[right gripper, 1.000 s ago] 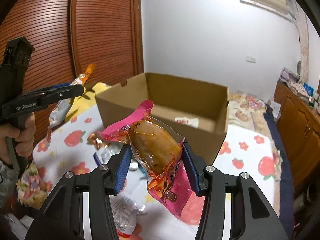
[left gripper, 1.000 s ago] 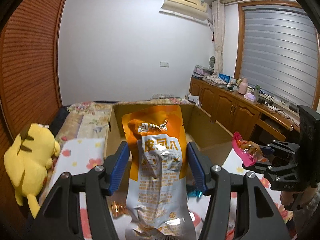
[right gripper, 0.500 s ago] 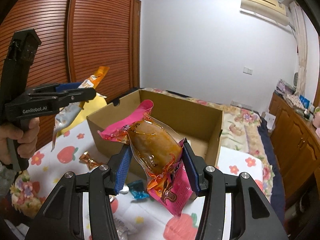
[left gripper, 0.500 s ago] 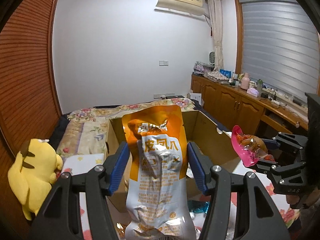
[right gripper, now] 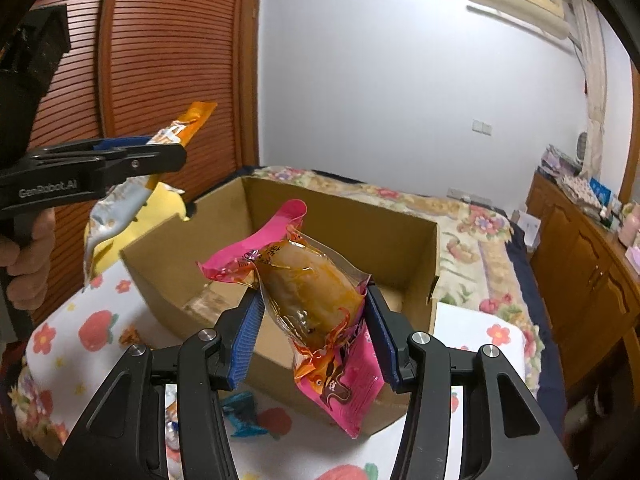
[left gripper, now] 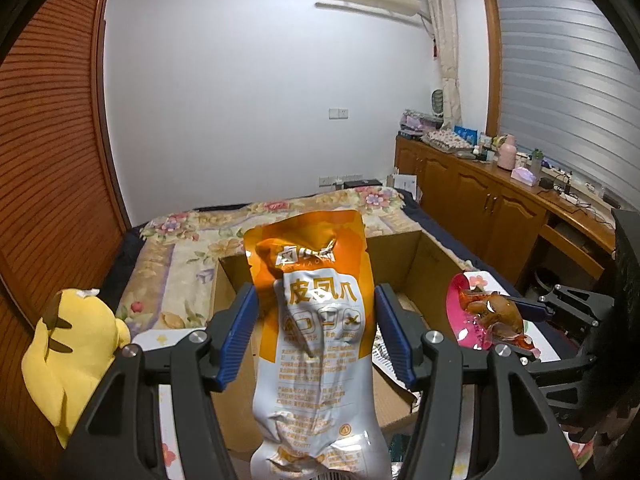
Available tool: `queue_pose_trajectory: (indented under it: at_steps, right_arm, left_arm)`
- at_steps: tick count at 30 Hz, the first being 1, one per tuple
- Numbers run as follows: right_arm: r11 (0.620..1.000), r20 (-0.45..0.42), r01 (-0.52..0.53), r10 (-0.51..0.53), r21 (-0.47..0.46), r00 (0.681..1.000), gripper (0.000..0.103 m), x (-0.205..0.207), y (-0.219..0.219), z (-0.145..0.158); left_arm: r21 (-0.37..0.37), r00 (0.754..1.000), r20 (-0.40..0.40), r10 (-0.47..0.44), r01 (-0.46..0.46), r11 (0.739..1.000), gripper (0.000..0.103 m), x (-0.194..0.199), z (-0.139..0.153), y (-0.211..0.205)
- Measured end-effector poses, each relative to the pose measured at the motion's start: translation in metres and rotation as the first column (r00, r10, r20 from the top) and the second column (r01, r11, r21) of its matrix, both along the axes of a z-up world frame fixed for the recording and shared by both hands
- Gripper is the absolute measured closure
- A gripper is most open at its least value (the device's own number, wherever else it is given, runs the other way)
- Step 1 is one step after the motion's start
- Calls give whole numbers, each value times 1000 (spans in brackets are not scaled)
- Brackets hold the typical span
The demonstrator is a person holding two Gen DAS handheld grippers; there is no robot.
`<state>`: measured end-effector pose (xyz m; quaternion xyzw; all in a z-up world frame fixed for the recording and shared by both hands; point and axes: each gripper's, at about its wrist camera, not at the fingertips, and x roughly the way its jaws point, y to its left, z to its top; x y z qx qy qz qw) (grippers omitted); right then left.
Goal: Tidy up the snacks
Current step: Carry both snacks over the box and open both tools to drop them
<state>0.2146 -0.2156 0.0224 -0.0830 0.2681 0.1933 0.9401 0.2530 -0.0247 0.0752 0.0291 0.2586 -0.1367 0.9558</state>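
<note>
Right now we carry two snacks toward the cardboard box (right gripper: pixel 404 236), and the relation that matters is that its open mouth lies ahead of and below both packets, at twelve o'clock from each tool. Our orange-and-white pouch (left gripper: pixel 320 320) stands upright, long axis running from six to twelve o'clock, with the left gripper (left gripper: pixel 316 332) clamped on its two side edges; its top covers part of the box's far wall in the left wrist view. Our pink packet (right gripper: pixel 316 312), with a brown piece showing through its clear window, leans from about five toward eleven o'clock, pinched across its middle by the right gripper (right gripper: pixel 316 336).

From the right wrist view the box's near wall sits just past the pink packet's lower end, and the floor inside looks mostly bare. We judge the right hand a little nearer the opening, since the left tool shows at nine o'clock, out over the box's left corner. Both packets would likely need to clear the near rim before being let go.

Around the box, small wrappers lie on the strawberry-print cloth (right gripper: pixel 96 332) at seven o'clock, a yellow plush toy (left gripper: pixel 68 352) rests at nine o'clock, and wooden cabinets (left gripper: pixel 480 204) run along three o'clock
</note>
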Motion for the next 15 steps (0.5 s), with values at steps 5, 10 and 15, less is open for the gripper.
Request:
queue_pose_trajectory:
  at_steps: [5, 10, 15]
  right_arm:
    - [1000, -23, 14, -14, -19, 1000, 51, 11, 1, -11]
    - [999, -43, 10, -11, -40, 999, 51, 14, 6, -22]
    - [998, -64, -8, 4, -68, 998, 53, 14, 11, -32]
  left_arm:
    - [-5, 999, -48, 12, -12, 1000, 44, 10, -21, -1]
    - [1, 996, -82, 19, -19, 1000, 43, 15, -31, -3]
    - [23, 996, -90, 25, -23, 999, 40, 15, -34, -4]
